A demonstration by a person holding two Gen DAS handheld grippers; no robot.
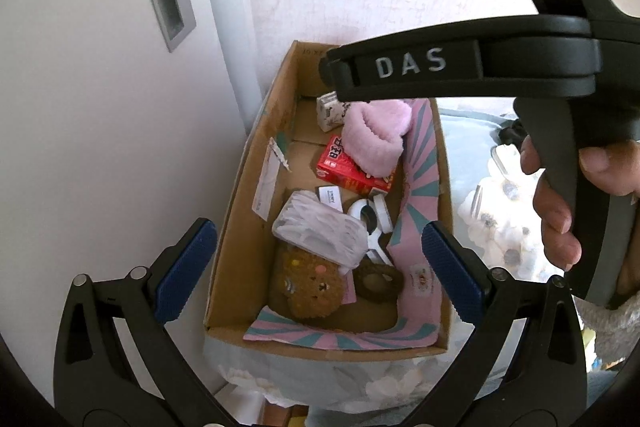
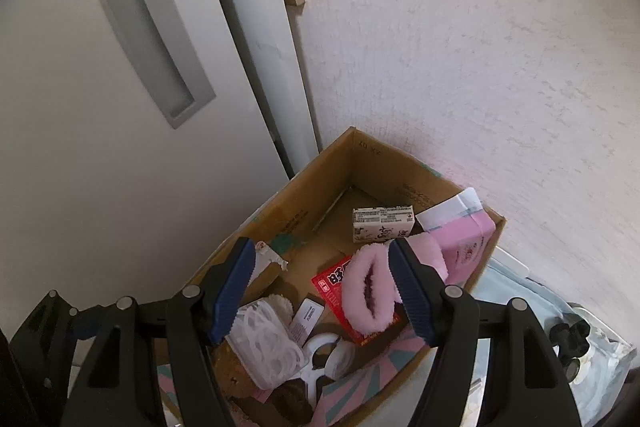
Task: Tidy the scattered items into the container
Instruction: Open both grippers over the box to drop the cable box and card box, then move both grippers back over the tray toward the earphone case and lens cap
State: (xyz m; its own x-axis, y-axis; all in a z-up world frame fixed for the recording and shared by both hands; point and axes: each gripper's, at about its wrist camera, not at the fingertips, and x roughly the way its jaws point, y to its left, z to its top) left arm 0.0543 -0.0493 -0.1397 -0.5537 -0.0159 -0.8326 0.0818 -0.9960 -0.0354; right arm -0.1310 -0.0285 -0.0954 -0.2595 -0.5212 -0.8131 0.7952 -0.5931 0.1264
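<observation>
Pale textured wall [image 2: 460, 47] behind everything, with a white door [image 2: 80, 147] and its recessed grey handle [image 2: 148, 23] off to the left. Tucked right into that corner is your cardboard box [image 1: 240, 211], plain brown, open top, some printing on the inside walls, sitting on a light floral cloth [image 1: 360, 383].

It's pretty full already. A fluffy pink sock [image 2: 370, 291], cuff opening facing up, lies on top of a red packet [image 1: 340, 171]. Behind that there's a small white carton [image 2: 382, 225] with black doodles on it. A pink-and-teal patterned sheet [image 1: 416, 187] runs along the right wall and across the near end, and a pink pack [image 2: 468, 239] leans in the far right corner. Toward the near end you've got a clear bag of white stuff [image 1: 320, 231], a brown knitted bear face [image 1: 308, 287], a white plastic piece [image 2: 320, 351] and a small white card [image 2: 306, 319].

Your left gripper [image 1: 320, 263] hangs over the near end of the box, jaws spread wide, nothing in them. Your right gripper [image 2: 324, 295] is above the middle of the box, also wide open and empty; the sock sits just beside its right finger, not pinched. Your right hand [image 1: 568, 195] is wrapped around that handle.
</observation>
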